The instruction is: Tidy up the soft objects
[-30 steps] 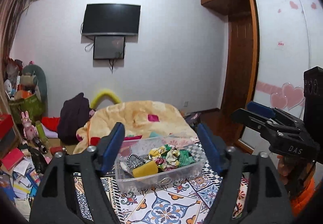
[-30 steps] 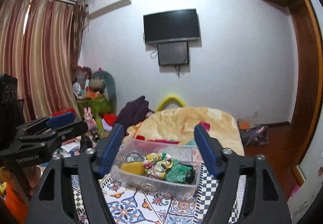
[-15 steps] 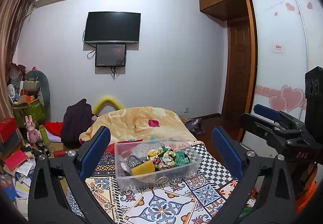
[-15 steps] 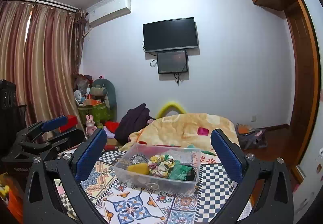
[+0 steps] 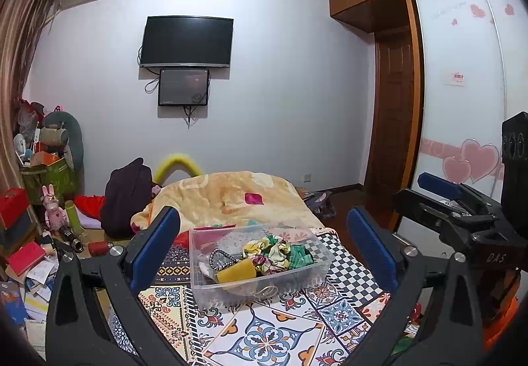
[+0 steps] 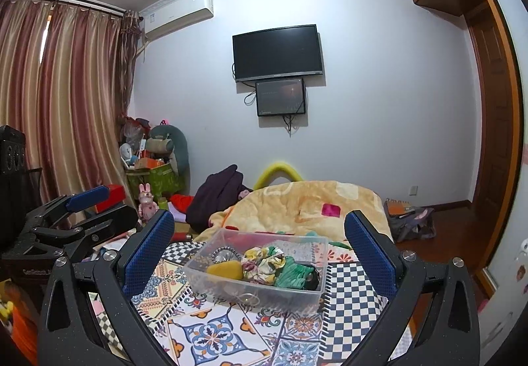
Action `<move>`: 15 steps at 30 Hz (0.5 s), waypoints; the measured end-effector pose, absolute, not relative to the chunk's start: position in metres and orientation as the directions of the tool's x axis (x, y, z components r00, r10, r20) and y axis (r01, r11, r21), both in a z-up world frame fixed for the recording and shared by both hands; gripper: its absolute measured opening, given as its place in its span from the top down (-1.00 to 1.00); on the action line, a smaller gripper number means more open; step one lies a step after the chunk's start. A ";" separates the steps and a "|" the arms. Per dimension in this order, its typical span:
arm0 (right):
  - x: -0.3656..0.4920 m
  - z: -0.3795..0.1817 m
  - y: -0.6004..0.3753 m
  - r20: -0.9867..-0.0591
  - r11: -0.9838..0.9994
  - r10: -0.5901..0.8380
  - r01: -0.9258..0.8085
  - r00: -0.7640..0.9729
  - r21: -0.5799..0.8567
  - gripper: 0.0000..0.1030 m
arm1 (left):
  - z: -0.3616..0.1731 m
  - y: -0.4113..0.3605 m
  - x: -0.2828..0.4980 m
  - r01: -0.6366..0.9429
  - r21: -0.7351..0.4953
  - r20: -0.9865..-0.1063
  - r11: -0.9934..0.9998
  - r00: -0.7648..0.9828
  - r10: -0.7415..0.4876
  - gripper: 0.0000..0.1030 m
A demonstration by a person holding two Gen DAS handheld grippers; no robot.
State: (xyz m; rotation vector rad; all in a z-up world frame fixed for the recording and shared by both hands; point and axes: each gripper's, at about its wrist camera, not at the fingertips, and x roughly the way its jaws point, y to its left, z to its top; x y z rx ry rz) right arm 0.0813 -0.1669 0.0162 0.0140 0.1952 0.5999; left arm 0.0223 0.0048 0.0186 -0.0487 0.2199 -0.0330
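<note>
- Left tongs (image 5: 264,247) and right tongs (image 6: 259,245) both spread wide, empty, hovering short of the clear bin (image 6: 231,291), not touching it.
- Bin sits mid-bed on the patterned cover (image 6: 211,336). Soft items already inside: yellow sponge (image 6: 226,269), floral scrunchie (image 6: 262,262), green scrunchie (image 6: 292,272).
- Risk: a closing tong catches the thin bin wall rather than fabric, so the bin tilts or slides on the soft cover.
- Risk: scrunchies are piled touching each other; a pinch likely drags a neighbour out.
- Beaded ring (image 6: 226,254) at the bin's far-left corner could snag.
- Orange blanket (image 6: 297,204) bunched just behind the bin; a push sends the bin into it.
</note>
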 end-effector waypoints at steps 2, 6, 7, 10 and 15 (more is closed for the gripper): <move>0.081 0.014 -0.169 -0.179 0.826 0.562 -0.560 0.807 0.070 -1.00 | 0.018 0.005 0.023 0.028 -0.052 -0.218 0.998 0.975 -0.038 -0.99; 0.081 0.015 -0.169 -0.179 0.826 0.563 -0.560 0.807 0.070 -1.00 | 0.018 0.007 0.023 0.027 -0.054 -0.219 0.998 0.975 -0.038 -0.99; 0.081 0.015 -0.168 -0.179 0.826 0.562 -0.559 0.808 0.070 -1.00 | 0.018 0.007 0.023 0.027 -0.054 -0.219 0.998 0.975 -0.039 -0.99; 0.081 0.015 -0.168 -0.180 0.826 0.562 -0.559 0.807 0.071 -1.00 | 0.017 0.007 0.024 0.025 -0.053 -0.221 0.998 0.975 -0.036 -0.99; 0.080 0.012 -0.169 -0.180 0.827 0.560 -0.557 0.808 0.073 -1.00 | 0.015 0.004 0.024 0.022 -0.043 -0.220 0.999 0.975 -0.030 -0.99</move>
